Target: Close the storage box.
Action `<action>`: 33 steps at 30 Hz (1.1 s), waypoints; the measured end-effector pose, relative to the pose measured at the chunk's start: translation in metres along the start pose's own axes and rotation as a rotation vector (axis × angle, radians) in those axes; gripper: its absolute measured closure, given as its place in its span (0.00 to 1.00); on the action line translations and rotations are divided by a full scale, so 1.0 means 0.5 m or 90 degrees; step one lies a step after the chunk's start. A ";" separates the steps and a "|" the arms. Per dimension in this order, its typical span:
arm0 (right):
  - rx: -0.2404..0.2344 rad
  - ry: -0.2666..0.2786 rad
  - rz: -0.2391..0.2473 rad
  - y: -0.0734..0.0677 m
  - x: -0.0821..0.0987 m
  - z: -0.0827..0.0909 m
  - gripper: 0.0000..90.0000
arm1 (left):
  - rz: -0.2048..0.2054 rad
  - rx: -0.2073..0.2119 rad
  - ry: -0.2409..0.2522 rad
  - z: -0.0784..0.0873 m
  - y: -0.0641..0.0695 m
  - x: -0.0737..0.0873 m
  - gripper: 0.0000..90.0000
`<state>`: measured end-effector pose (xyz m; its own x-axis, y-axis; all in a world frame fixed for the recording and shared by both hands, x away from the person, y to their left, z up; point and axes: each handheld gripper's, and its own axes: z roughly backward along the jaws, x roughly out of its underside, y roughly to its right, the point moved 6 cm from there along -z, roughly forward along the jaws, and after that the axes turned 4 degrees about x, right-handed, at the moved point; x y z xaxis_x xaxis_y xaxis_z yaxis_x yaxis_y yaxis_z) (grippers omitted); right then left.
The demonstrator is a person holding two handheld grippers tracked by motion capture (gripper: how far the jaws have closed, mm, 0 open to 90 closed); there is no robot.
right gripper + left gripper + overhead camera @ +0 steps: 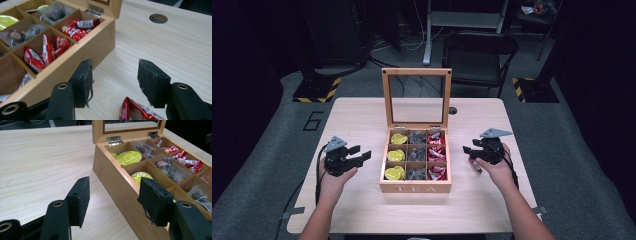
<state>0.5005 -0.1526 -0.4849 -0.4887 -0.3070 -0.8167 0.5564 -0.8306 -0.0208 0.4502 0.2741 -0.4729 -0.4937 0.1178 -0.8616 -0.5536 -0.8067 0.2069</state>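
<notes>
- High view: your left gripper [362,152] rests on the table [362,115] left of the open wooden tea box [415,188], jaws apart with nothing between them. Your right gripper [468,150] is right of the box, and a red sachet [475,166] lies on the table just under your right hand [497,170]. The box's glass lid [417,95] stands upright. Yellow capsules [395,173] fill the left column, grey tea bags [416,155] the middle, red sachets the right.
- Left gripper view: your jaws stand roughly half open and hold nothing. They point at the box's side wall [117,182], the right pad [152,200] near its upper edge. Beyond it, yellow-green capsules [128,157] sit in the nearest compartments.
- Right gripper view: your jaws are parted about halfway, with nothing clamped. The red sachet [135,112] lies flat on the table below the gap, free of both pads. The left pad [83,81] is just beside the box wall [82,50]; more red sachets [50,50] fill the nearest compartments.
</notes>
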 end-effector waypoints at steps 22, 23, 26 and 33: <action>-0.033 0.022 0.039 -0.017 -0.132 0.006 0.51 | 0.005 0.004 -0.002 -0.006 -0.001 0.000 0.47; -0.035 0.023 0.041 -0.017 -0.137 0.004 0.51 | 0.005 0.004 -0.001 -0.006 -0.001 0.000 0.47; -0.032 0.027 0.057 -0.018 -0.151 -0.002 0.52 | 0.005 0.004 -0.001 -0.006 -0.002 0.000 0.47; -0.039 0.029 0.060 -0.021 -0.182 -0.021 0.51 | 0.006 0.004 -0.002 -0.005 -0.003 0.000 0.47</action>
<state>0.5461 -0.1109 -0.4164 -0.4028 -0.3597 -0.8416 0.6391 -0.7688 0.0226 0.4528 0.2741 -0.4745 -0.5008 0.1114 -0.8584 -0.5527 -0.8043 0.2181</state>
